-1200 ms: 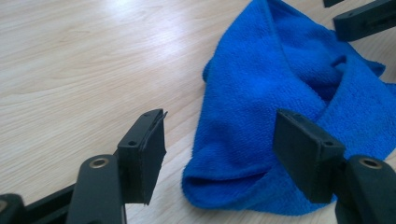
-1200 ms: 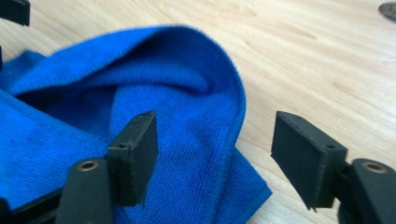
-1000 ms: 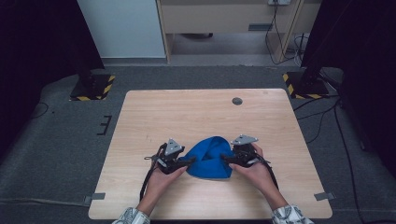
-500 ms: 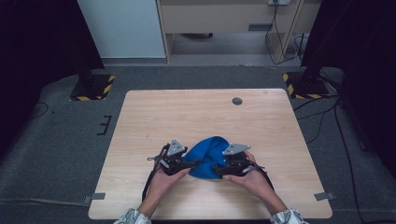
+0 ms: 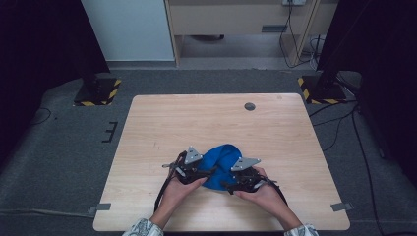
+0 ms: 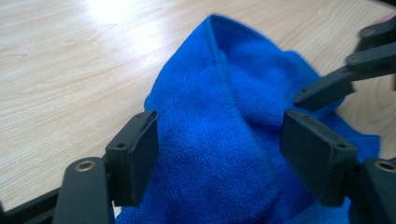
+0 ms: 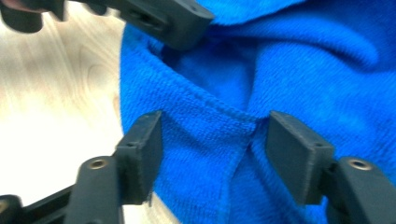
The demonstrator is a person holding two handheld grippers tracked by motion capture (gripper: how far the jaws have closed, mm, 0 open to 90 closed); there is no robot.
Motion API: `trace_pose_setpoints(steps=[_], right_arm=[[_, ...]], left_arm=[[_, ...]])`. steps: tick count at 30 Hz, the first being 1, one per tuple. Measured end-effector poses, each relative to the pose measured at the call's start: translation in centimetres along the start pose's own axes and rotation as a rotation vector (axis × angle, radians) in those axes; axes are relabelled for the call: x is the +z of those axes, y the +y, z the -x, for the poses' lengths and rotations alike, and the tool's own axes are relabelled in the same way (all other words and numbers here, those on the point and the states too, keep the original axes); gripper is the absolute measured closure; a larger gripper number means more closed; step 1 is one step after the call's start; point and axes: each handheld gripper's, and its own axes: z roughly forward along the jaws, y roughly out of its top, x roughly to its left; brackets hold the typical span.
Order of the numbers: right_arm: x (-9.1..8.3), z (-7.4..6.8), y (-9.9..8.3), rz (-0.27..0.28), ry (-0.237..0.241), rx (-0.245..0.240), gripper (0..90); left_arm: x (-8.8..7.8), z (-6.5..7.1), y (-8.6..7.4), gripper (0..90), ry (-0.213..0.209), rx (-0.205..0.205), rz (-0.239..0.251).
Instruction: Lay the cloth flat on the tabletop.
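Both tools (image 5: 210,173) astride blue cloth (image 5: 222,158) (bunched)

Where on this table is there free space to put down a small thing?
The whole far half of the table is bare wood, save a small dark round spot near the far right. Bare strips also run along both side edges. The near middle is crowded: the blue cloth with both grippers at it.

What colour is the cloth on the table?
The cloth is bright blue all over; it shows best in the left gripper view.
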Motion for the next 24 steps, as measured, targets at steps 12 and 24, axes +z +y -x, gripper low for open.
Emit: trace_pose_setpoints(steps=[12,24], right_arm=[[-0.2,-0.5,-1.1,-0.029,0.051,0.001,50.3],[-0.8,0.2,-2.0,-0.033,0.052,0.017,57.9]], left_arm=[[-1.3,-3.0,1.0,74.8,0.031,-0.050,0.060],[-1.3,-5.6,0.9,84.4,0.013,-0.128,0.087]])
